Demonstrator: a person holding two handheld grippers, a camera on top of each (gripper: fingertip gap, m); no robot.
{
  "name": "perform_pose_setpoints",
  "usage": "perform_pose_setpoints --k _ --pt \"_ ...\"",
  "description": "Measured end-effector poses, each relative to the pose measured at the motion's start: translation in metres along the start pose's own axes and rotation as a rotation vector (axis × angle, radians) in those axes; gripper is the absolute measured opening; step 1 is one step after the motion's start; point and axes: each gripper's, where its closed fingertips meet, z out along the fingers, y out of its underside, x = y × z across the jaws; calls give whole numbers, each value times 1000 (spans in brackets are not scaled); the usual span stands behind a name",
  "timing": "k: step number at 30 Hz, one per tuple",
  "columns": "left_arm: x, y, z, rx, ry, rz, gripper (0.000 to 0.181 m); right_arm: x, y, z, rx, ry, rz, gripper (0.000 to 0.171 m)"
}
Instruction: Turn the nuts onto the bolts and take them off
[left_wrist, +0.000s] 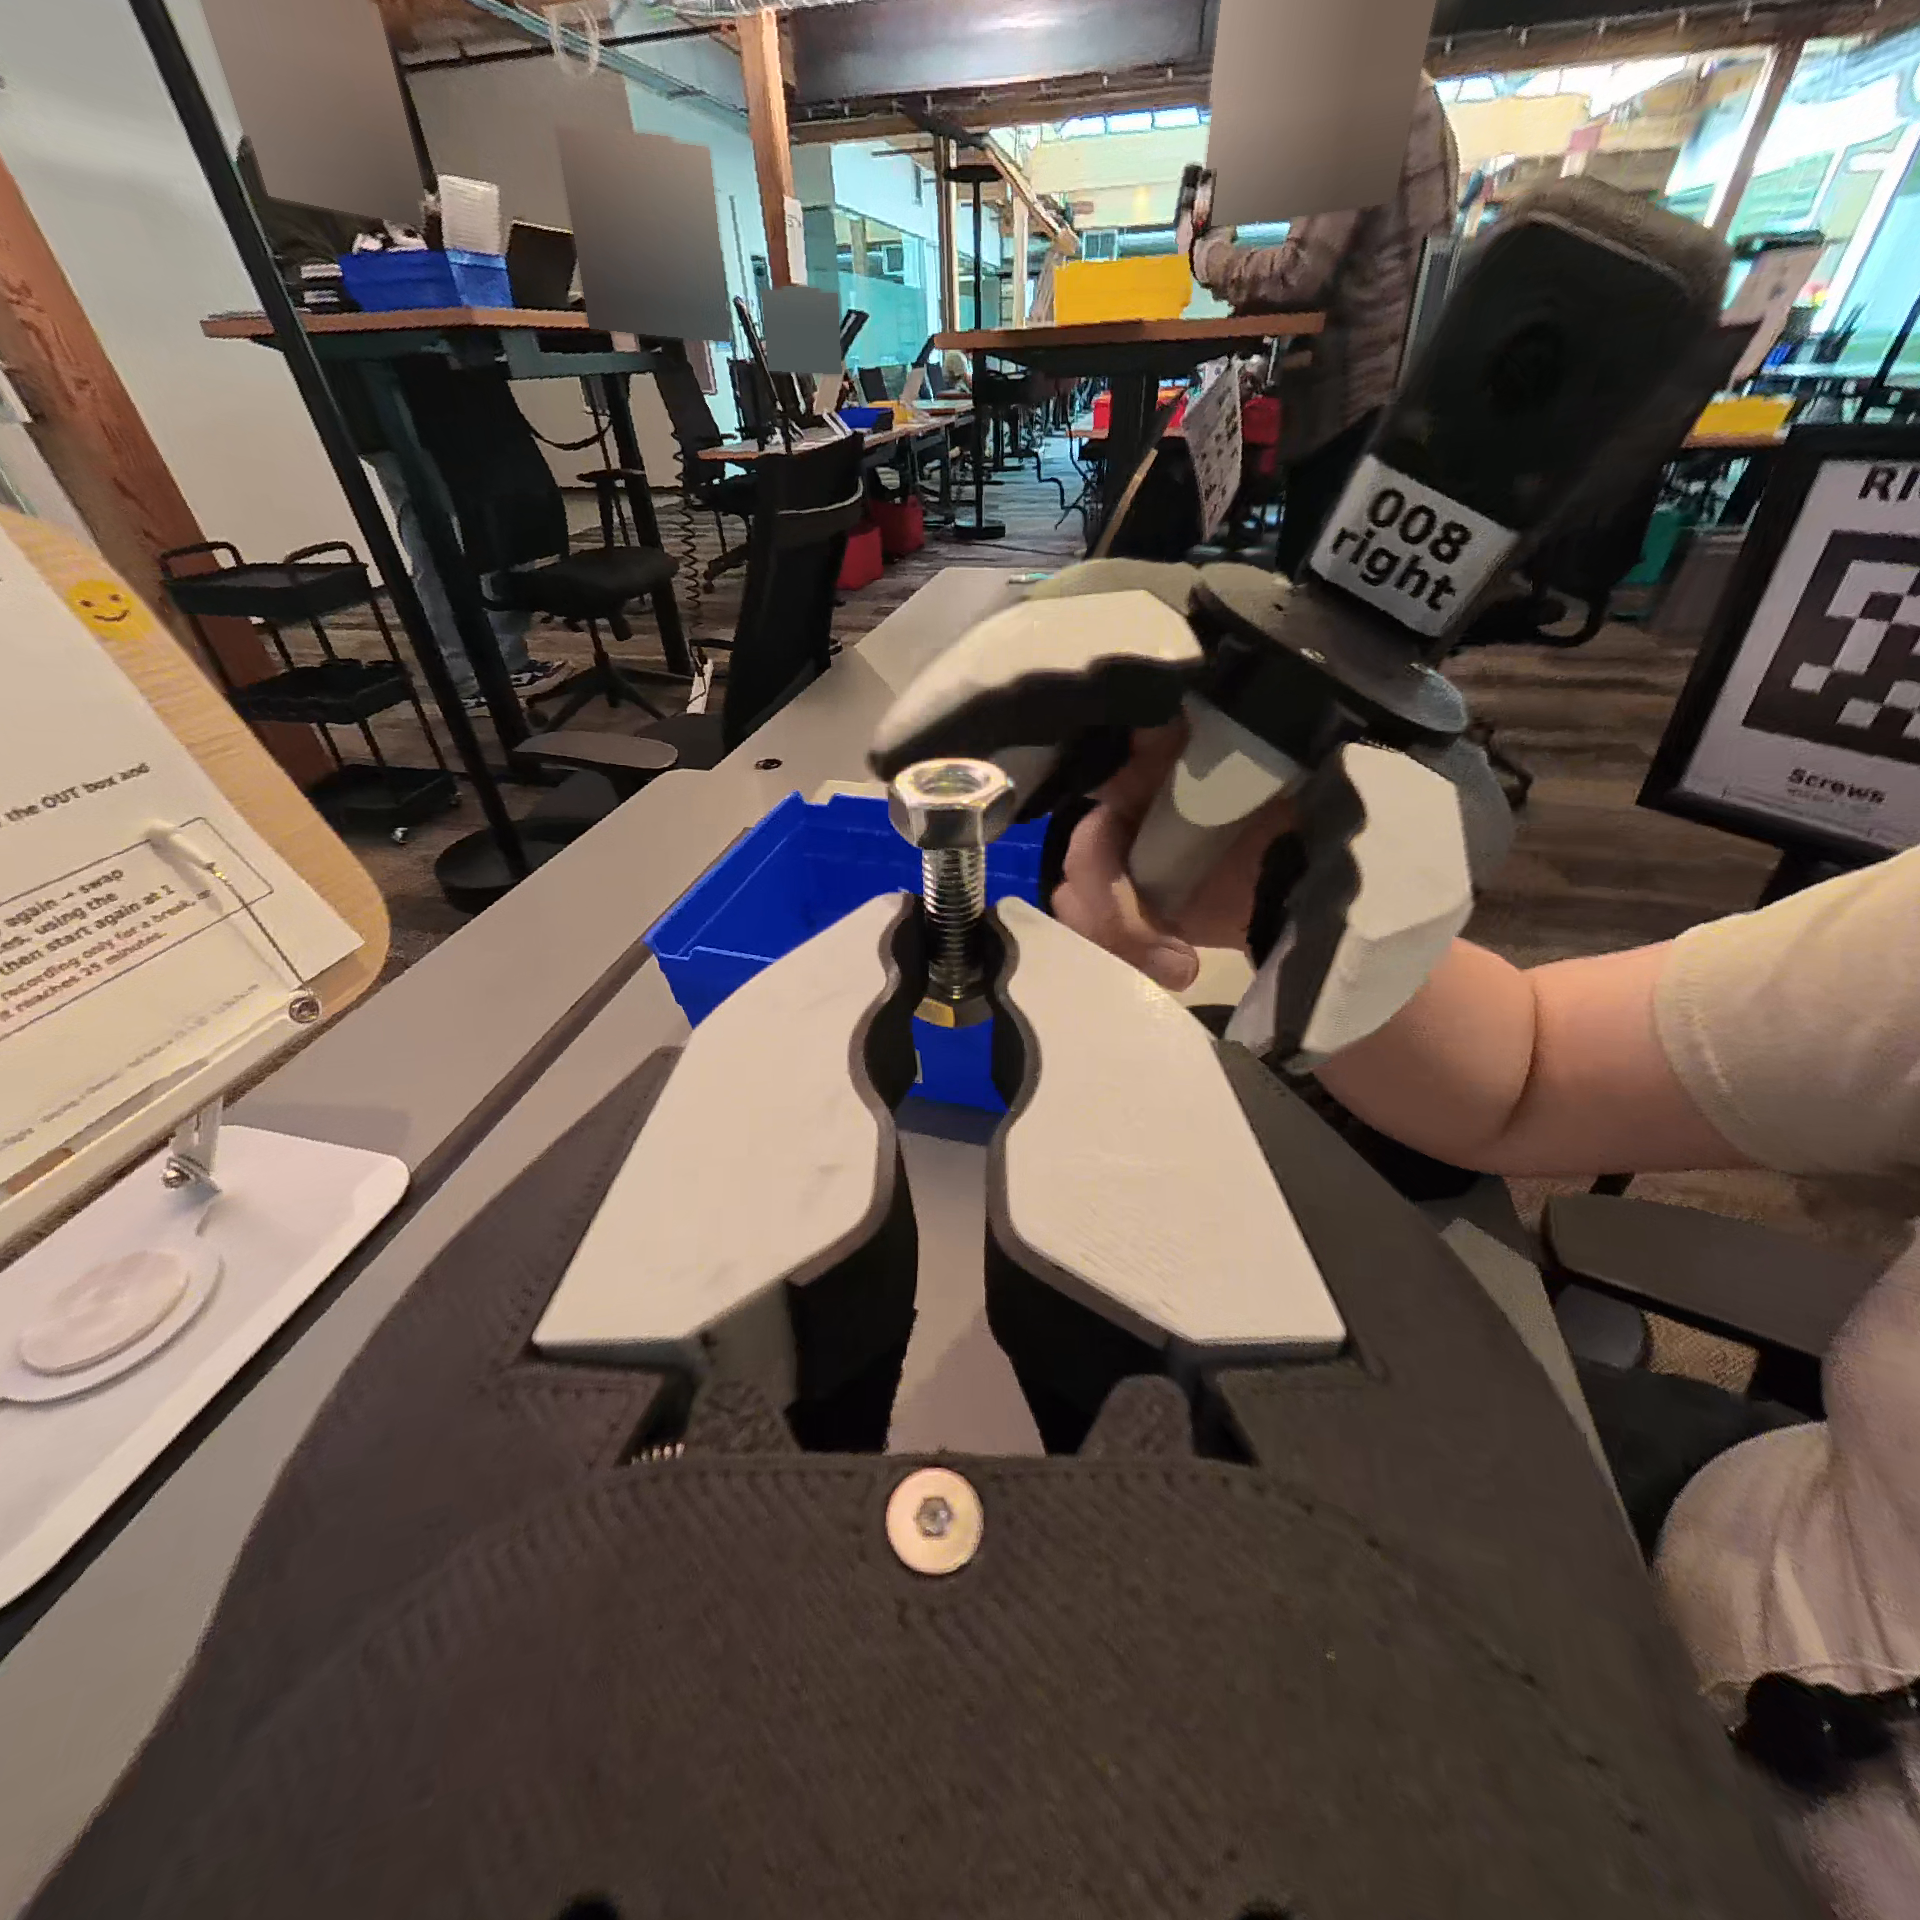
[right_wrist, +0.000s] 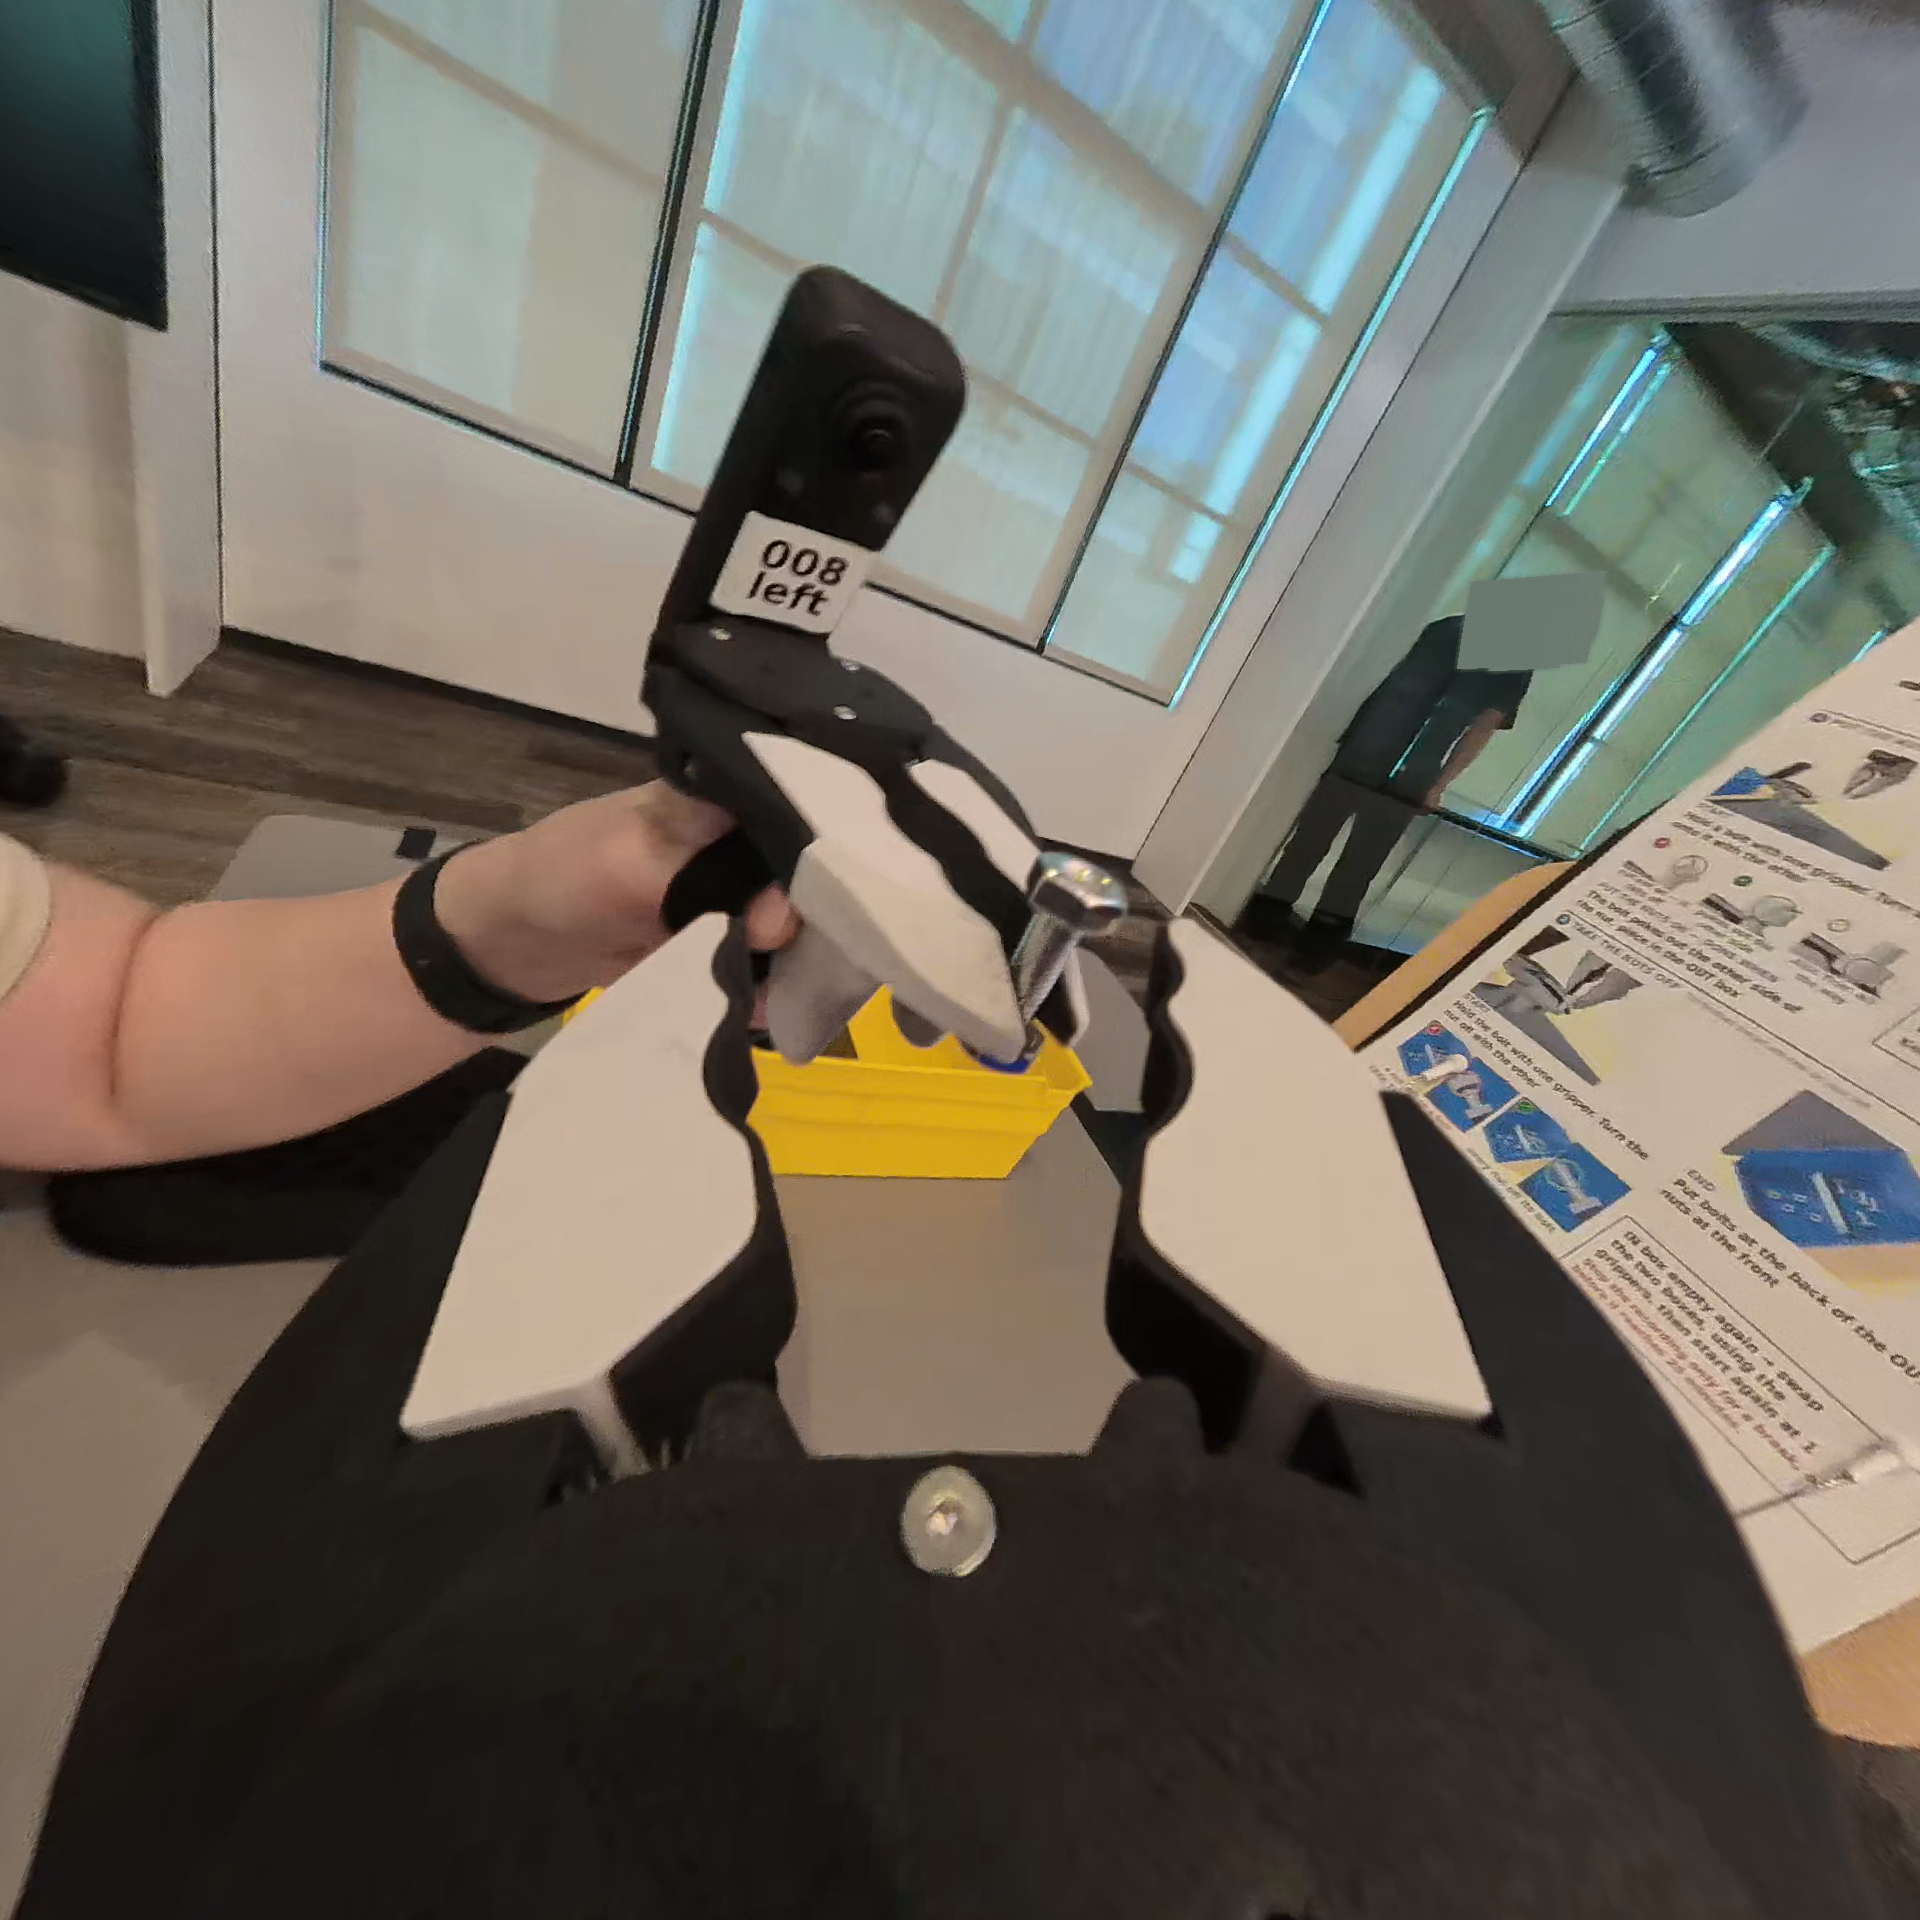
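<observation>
Left gripper (left_wrist: 948, 935): jaws clenched on a steel bolt (left_wrist: 948, 894), gripping the lower end of the threaded shank. Bolt stands upright, shank rising clear of the fingertips. A hex piece tops the bolt (left_wrist: 950, 808); from the left wrist view it shows a hollow centre like a nut at the shank's tip, but from the right wrist view it reads as a solid hex head, so cannot tell which.

Right gripper (left_wrist: 1081, 831): jaws released, spread wide. In the left wrist view it sits just right of the bolt, one white finger (left_wrist: 1039, 665) reaching over and behind the bolt's top, the other (left_wrist: 1371, 894) well off to the right. Whether the near finger touches the bolt's top is unclear. In its own view the fingers (right_wrist: 603, 1174) stand apart with nothing between them, and the bolt (right_wrist: 1060, 935) rises beyond them, tilted, out of the left gripper (right_wrist: 997, 997).

Blue bin (left_wrist: 769, 925): on the grey table (left_wrist: 582, 966), directly behind and below the bolt in the left wrist view. Contents hidden.

Yellow bin (right_wrist: 904, 1122): on the table below the bolt in the right wrist view, partly hidden by the left gripper's fingers.

Instruction sheet (right_wrist: 1662, 1091) on a stand: right of the bolt in the right wrist view. A person's hand (right_wrist: 644, 883) holds the left gripper's handle, with a black wristband (right_wrist: 447, 945) on the wrist.
</observation>
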Motion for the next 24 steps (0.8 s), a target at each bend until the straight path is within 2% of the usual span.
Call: perform_pose_setpoints --k 5,7,8,10,13,16,19,22,24 --pt "-1 1 5 -7 -36 30 9 -7 -2 2 46 -79 102 79" --pt "-13 -1 -1 6 -95 13 10 -7 -2 -2 31 -85 70 73" --pt "-20 -2 -5 19 -116 0 10 -10 -1 -5 9 -110 60 65" --pt "-21 -4 -9 41 -84 -39 9 -5 0 -8 -14 -80 48 64" --pt "-7 -3 -3 44 -16 -19 9 7 -5 -9 42 -16 56 77" --pt "12 2 11 31 50 59 10 2 -3 -1 71 -59 114 86" --pt "12 11 19 1 20 85 10 -13 3 6 32 -137 113 86" --pt "-4 8 13 34 -41 50 10 -10 7 8 0 -83 42 98" --pt "-17 5 4 64 -72 2 10 -9 4 6 0 -74 16 96"
